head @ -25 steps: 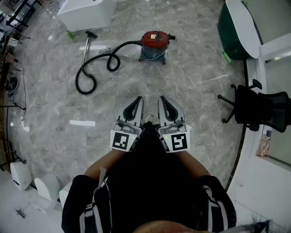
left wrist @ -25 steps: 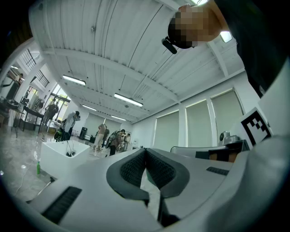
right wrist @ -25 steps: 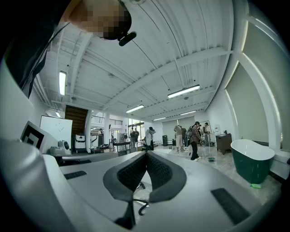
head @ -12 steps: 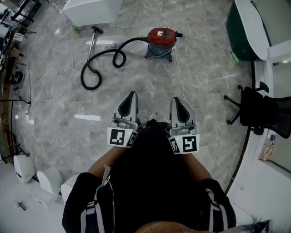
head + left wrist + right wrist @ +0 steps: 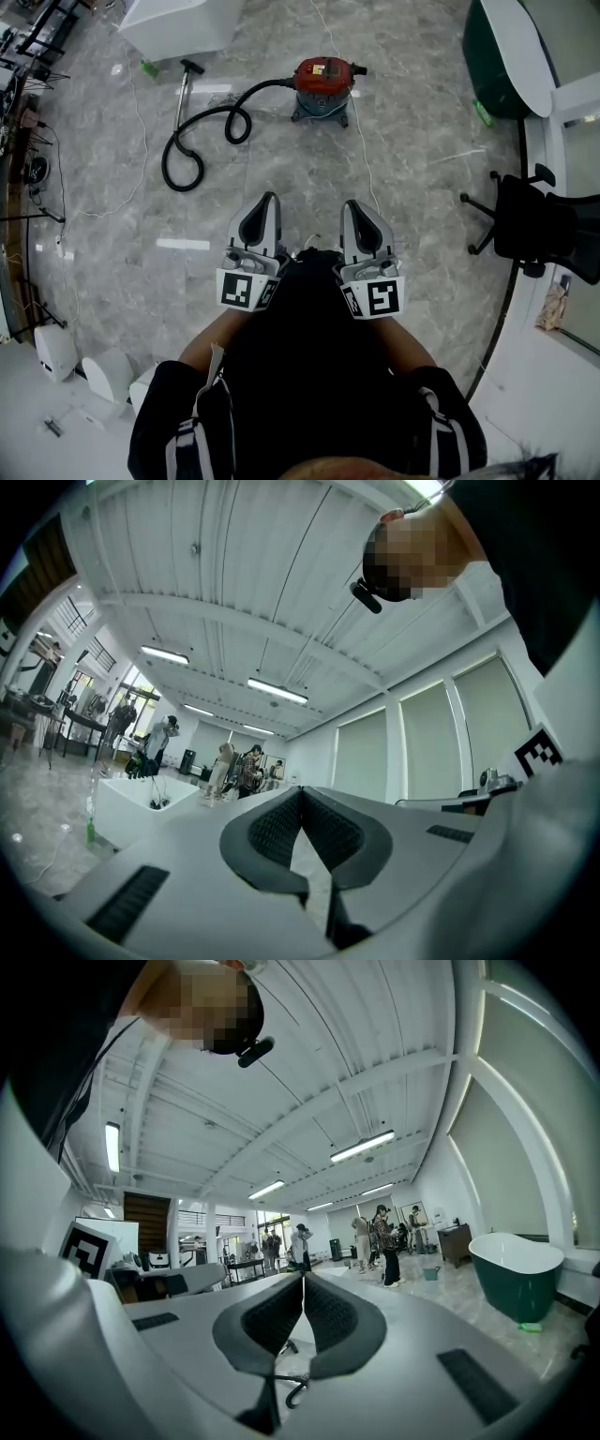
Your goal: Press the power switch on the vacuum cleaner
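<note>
A red vacuum cleaner (image 5: 322, 86) stands on the marble floor at the top centre of the head view, its black hose (image 5: 199, 141) looping left to a metal wand (image 5: 183, 94). Both grippers are held close to the person's body, well short of the vacuum. My left gripper (image 5: 266, 199) has its tips together with nothing between them. My right gripper (image 5: 349, 206) is likewise shut and empty. In the left gripper view the gripper (image 5: 300, 789) points up at the ceiling, and in the right gripper view the gripper (image 5: 303, 1277) points across the hall; neither shows the vacuum.
A white cord (image 5: 361, 141) runs from the vacuum toward the person. A black office chair (image 5: 534, 230) stands at right, a green bathtub (image 5: 502, 56) at upper right, a white counter (image 5: 178, 23) at upper left. Several people (image 5: 384, 1241) stand far off.
The head view has shifted slightly, so the vacuum sits a little left and lower than half a second ago. The two grippers have stayed shut, their spacing varying slightly.
</note>
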The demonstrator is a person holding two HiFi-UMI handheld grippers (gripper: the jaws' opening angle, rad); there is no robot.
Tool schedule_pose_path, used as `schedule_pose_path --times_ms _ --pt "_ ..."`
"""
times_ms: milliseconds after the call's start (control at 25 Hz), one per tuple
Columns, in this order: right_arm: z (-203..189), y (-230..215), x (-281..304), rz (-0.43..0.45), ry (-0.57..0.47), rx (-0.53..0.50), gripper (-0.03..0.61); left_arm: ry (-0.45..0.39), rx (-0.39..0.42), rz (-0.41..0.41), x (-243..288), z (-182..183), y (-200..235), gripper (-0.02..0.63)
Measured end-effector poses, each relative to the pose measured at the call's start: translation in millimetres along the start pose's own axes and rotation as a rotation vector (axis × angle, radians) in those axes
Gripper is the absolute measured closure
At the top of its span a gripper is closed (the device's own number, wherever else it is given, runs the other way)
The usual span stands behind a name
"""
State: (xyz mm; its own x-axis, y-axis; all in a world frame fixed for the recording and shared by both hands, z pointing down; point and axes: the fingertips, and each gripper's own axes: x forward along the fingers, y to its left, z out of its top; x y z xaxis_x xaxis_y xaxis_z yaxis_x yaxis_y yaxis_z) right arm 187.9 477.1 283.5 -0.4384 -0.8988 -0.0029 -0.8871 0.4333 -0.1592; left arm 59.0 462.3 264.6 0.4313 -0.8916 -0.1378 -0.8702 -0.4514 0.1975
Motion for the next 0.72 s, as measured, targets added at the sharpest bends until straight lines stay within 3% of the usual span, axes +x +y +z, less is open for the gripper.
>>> schedule_pose_path --times_ms 240,720 --pt "4.1 -27.0 -3.0 -0.006 -0.012 -0.03 0.558 0.039 -0.011 0.011 20.5 -16.8 -12.4 0.595" --pt "15.0 -57.6 0.0 -0.039 -0.046 -0.07 0.558 0.062 -0.008 -0.047 64.8 -26.6 -32.5 0.595"
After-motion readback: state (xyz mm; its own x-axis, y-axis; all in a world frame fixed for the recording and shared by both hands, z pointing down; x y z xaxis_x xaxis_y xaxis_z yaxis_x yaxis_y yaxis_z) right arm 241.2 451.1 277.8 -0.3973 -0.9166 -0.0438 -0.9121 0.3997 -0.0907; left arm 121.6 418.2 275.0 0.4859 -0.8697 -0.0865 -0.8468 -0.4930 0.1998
